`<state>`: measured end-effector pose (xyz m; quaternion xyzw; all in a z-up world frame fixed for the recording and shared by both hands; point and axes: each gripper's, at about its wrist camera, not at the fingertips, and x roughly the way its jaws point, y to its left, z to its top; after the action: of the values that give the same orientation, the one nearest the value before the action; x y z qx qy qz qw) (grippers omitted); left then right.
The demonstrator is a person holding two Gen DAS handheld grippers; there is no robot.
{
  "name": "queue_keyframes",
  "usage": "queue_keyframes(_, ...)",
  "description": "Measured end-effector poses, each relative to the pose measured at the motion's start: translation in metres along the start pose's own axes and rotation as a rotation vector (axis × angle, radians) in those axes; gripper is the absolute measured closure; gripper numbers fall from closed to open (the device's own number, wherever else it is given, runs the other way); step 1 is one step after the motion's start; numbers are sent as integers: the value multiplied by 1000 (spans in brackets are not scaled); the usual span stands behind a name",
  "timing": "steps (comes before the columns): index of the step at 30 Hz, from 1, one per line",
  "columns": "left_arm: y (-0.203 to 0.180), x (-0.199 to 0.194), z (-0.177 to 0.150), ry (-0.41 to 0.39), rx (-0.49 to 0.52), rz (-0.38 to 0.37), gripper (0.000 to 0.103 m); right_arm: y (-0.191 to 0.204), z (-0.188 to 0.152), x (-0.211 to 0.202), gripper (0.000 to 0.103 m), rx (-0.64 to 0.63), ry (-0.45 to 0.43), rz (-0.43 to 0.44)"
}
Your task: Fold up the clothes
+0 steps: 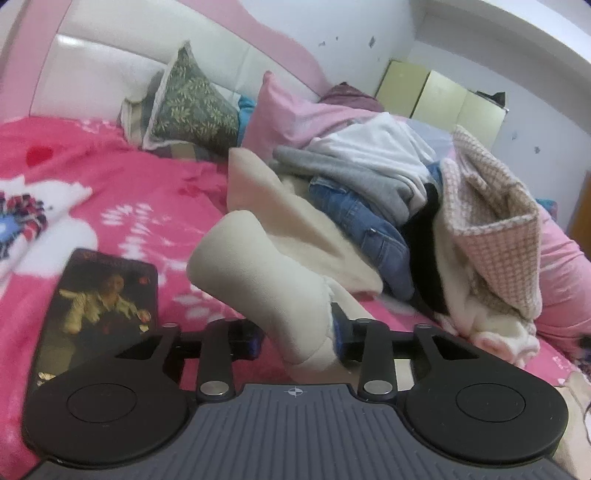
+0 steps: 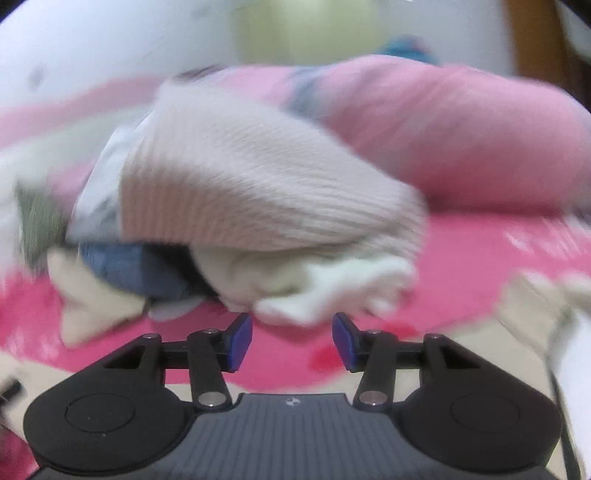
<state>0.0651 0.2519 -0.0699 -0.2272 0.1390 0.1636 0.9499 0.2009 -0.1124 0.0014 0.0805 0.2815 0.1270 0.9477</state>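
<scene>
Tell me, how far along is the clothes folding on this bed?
Nothing visibly folded yet. In hand: a cream garment sits between the left gripper's pads, though a firm grip can't be confirmed. The right gripper is open and empty above the pink bedspread. Left to do: the heap, with jeans, a grey top and a pink checked piece, is still jumbled.

A bed (image 1: 122, 192) with a pink floral blanket stood against a white-and-pink padded headboard (image 1: 122, 74). Pale yellow cabinets (image 1: 439, 99) lined the white wall (image 1: 354, 33) behind, beside a wooden door (image 1: 581, 210).
</scene>
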Motion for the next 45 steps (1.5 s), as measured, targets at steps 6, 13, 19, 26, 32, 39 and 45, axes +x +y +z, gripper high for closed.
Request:
queue_keyframes(6, -5, 0, 17, 26, 35, 15, 61, -32, -56, -106, 52, 127, 42, -64)
queue_keyframes(13, 3, 9, 56, 193, -47, -10, 55, -23, -100, -118, 52, 101, 127, -72)
queue_keyframes(19, -6, 22, 76, 257, 20, -11, 55, 43, -111, -78, 53, -178, 133, 1)
queue_keyframes(26, 14, 23, 73, 384, -72, -74, 53, 61, -105, -59, 54, -185, 158, 64)
queue_keyframes(32, 44, 15, 81, 395, -127, -82, 52, 41, -87, -60, 54, -120, 157, 78)
queue_keyframes(39, 79, -17, 118, 266, -275, -72, 47, 35, -98, -63, 53, -64, 155, 97)
queue_keyframes(45, 16, -40, 98, 253, -91, -174, 45, 12, -119, -107, 53, 71, 123, 97)
